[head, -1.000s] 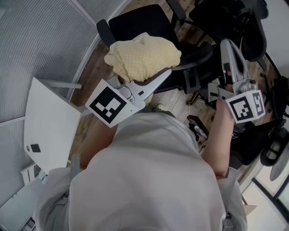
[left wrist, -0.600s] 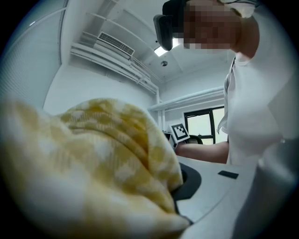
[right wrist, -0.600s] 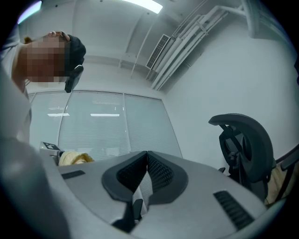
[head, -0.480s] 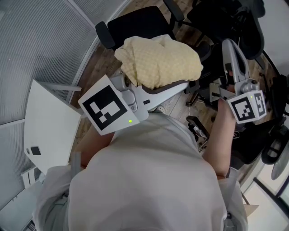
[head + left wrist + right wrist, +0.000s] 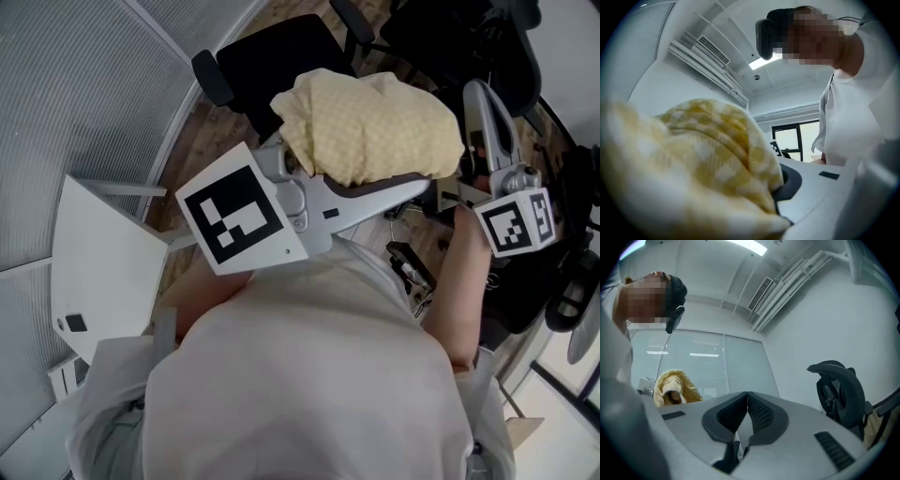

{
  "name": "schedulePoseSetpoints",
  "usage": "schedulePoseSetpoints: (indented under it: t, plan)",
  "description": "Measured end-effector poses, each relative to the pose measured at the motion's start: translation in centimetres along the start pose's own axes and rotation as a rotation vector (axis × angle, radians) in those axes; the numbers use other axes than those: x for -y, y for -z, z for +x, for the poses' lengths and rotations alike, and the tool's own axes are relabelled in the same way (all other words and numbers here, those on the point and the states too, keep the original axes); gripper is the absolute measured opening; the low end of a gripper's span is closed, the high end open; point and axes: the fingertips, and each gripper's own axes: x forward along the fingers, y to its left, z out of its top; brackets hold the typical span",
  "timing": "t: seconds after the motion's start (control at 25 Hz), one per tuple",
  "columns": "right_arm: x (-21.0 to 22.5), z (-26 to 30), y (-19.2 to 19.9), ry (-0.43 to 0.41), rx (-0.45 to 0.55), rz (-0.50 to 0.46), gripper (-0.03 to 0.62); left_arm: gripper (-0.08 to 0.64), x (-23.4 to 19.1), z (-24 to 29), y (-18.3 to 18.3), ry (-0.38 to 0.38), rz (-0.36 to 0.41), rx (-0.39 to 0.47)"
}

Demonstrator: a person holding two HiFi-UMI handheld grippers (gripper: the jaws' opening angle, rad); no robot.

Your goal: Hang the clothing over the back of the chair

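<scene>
the risk: the clothing [image 5: 370, 122] is a loose bundle pinched at one small part by the left gripper [image 5: 412, 183], so it could slip out, or land on the chair [image 5: 272, 61] as a lump instead of draping over the back. the bundle sits over that gripper's narrow-set jaws and hides their tips; the chair lies beyond them. the right gripper [image 5: 746, 416], off to the side, is closed and empty. the clothing is pale yellow, checked, soft and crumpled.

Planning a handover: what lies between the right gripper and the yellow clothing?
Nothing; head view shows bare space between right gripper and yellow clothing.
</scene>
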Motion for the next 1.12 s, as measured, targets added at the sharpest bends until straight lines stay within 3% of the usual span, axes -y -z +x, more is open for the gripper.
schedulePoseSetpoints:
  t: [0.28, 0.64, 0.92, 1.12]
  plan:
    - [0.2, -0.7, -0.3, 0.013, 0.012, -0.006, 0.021, 0.08, -4.6, 0.5, 3.8, -0.118, -0.016, -0.064]
    - [-0.9, 0.6, 2.5, -0.05, -0.08, 0.037, 0.021, 0.086, -10.1, 0.2, 8.3, -0.297, -0.027, -0.149]
    - [-1.4, 2.1, 4.2, -0.084, -0.136, 0.05, 0.021, 0.117, -12.8, -0.6, 10.4, -0.37, -0.05, -0.211]
    - [-1.9, 2.8, 5.3, -0.12, -0.178, 0.056, 0.021, 0.168, -13.5, -0.4, 12.2, -0.38, -0.059, -0.279]
